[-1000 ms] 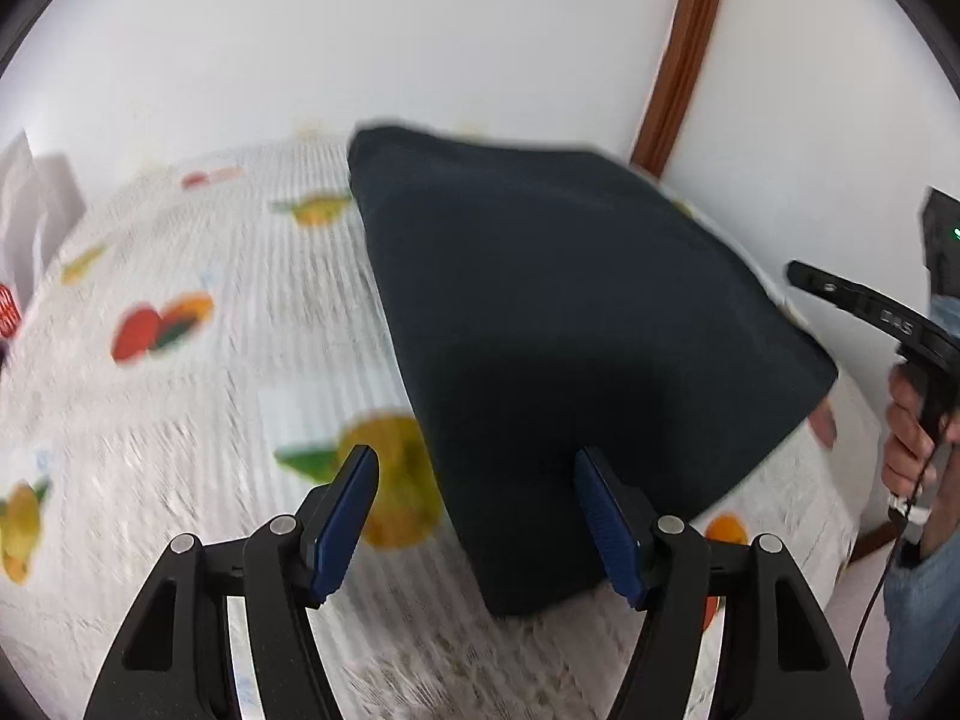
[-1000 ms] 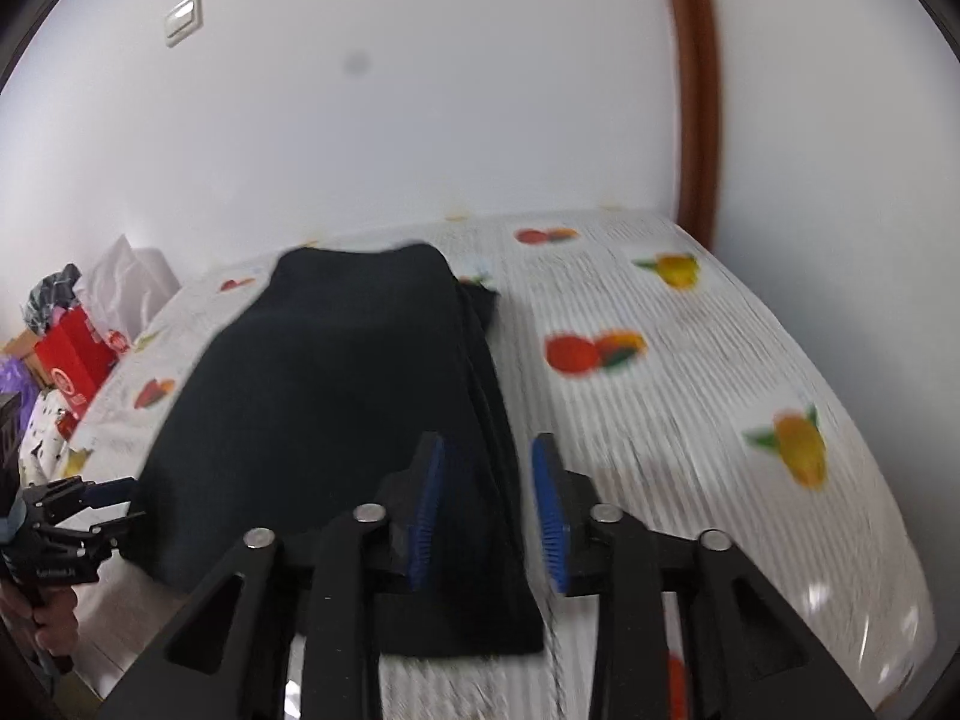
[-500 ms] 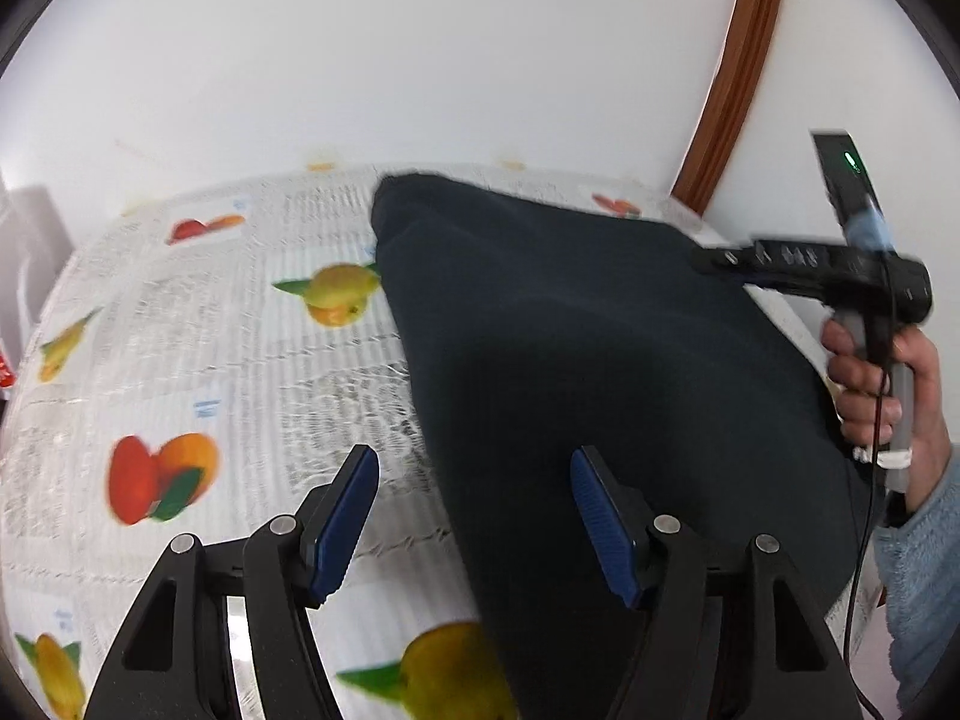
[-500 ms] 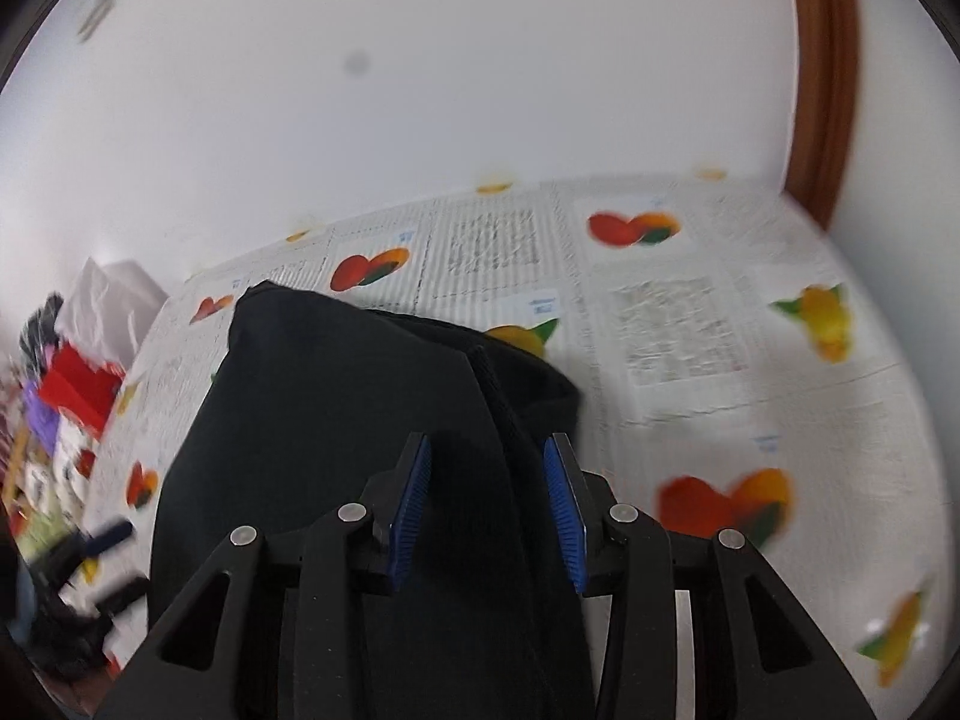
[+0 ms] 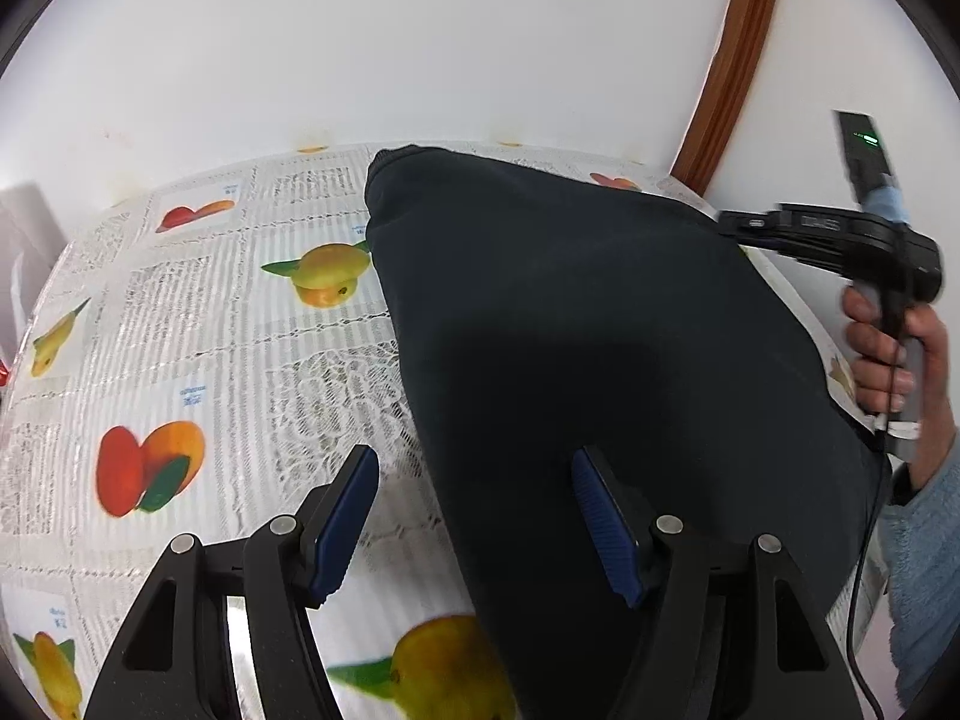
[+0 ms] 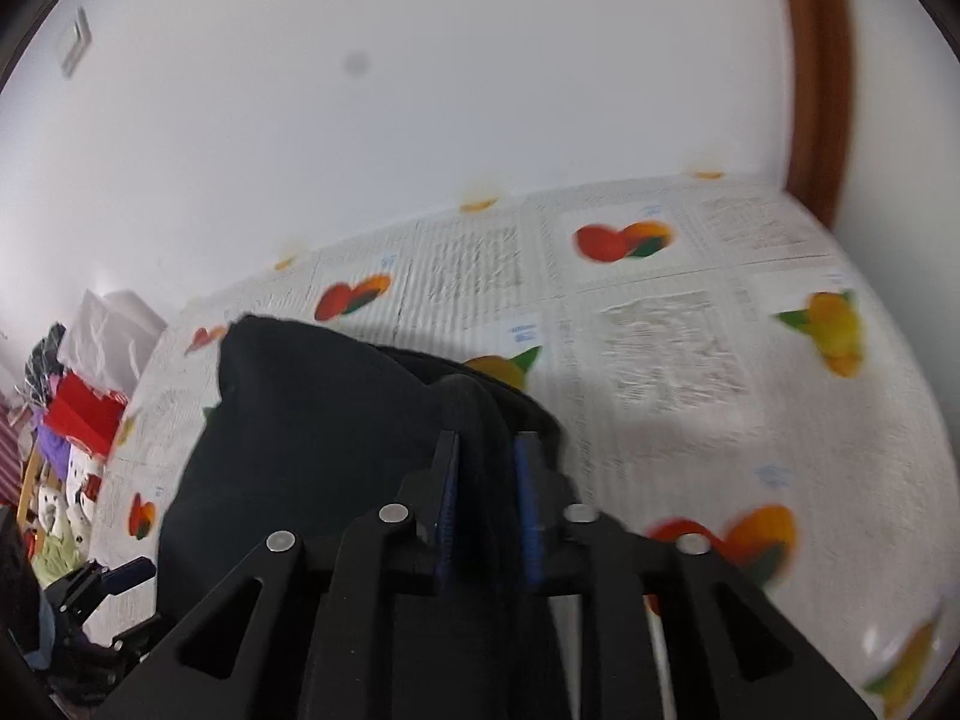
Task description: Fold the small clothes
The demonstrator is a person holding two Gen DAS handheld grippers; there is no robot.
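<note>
The right claw (image 6: 487, 480) was pinching a thick bunch of the dark garment (image 6: 312, 420), several layers gathered between its blue pads, while the left claw (image 5: 474, 516) stood spread wide and gripped nothing, its right pad over the cloth and its left pad over the bare fruit-printed cloth of the worktop (image 5: 198, 360). From where I stood, the risk looked plain: with only one claw holding, any pull on that bunch could drag the whole garment across the slick covering instead of turning a fold, and the lower layers could slide out of the pinch and leave the edges uneven. The open left claw might also catch only the top layer, or snag the lace-like covering beneath, if it came down where it hovered. The garment lay flat on the worktop, reaching from the near edge almost to the far edge by the wall (image 5: 420, 48). Its long axis ran near to far, narrowing toward the far edge, where a rounded corner pointed at the wall; the broader end lay near the claws.
</note>
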